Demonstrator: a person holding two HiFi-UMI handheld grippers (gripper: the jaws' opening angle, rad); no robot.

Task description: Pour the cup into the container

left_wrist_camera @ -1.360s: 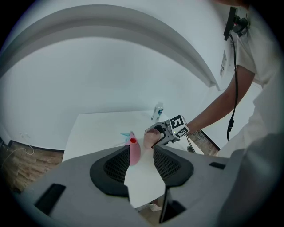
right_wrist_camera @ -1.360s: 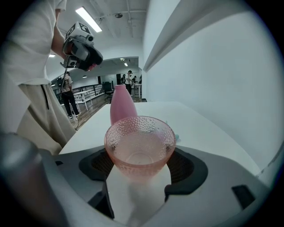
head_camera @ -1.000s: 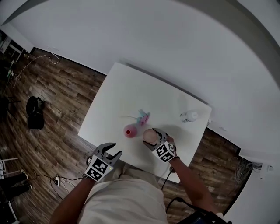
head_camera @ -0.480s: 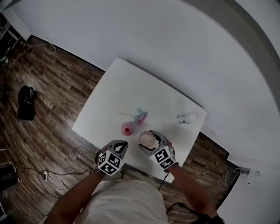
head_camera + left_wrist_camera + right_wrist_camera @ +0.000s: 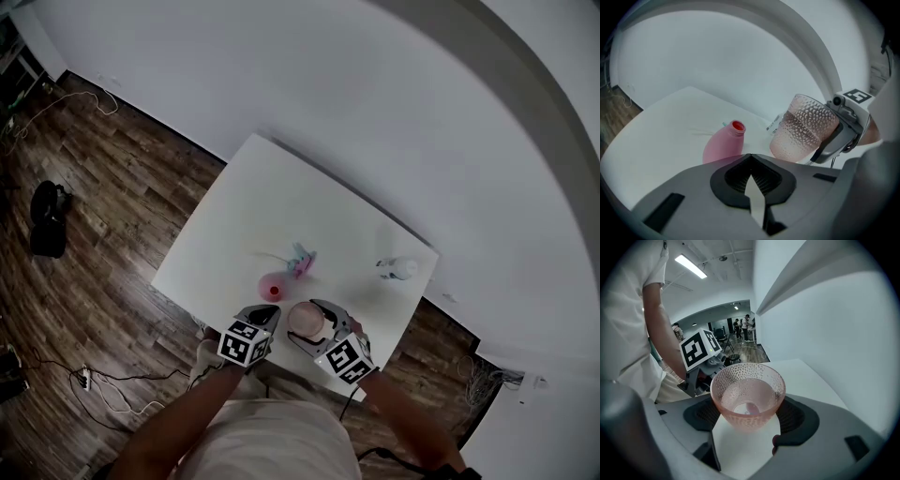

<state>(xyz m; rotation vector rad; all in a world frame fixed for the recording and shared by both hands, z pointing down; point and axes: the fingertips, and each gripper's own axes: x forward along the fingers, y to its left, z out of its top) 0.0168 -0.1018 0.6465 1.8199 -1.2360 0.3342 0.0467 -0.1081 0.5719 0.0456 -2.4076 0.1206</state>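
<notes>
The right tool (image 5: 748, 414) clasps the pink cup (image 5: 748, 397), held up near the pink container (image 5: 275, 286) on the table (image 5: 281, 202); the left tool (image 5: 751, 183) has just been closing, clenched on nothing. Centre the rim over that narrow red mouth first, then tip slowly, since the opening looks small and spills likely

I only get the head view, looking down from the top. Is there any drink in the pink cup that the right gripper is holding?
Observer: I think so. In the right gripper view, the cup held by the right gripper looks partly filled with clear liquid.
Operator: And the pink bottle next to it, is its top open so stuff can go in?
Observer: Yes. The left gripper view shows the bottle from the side, standing upright, with its red mouth open and no cap on it.
</notes>
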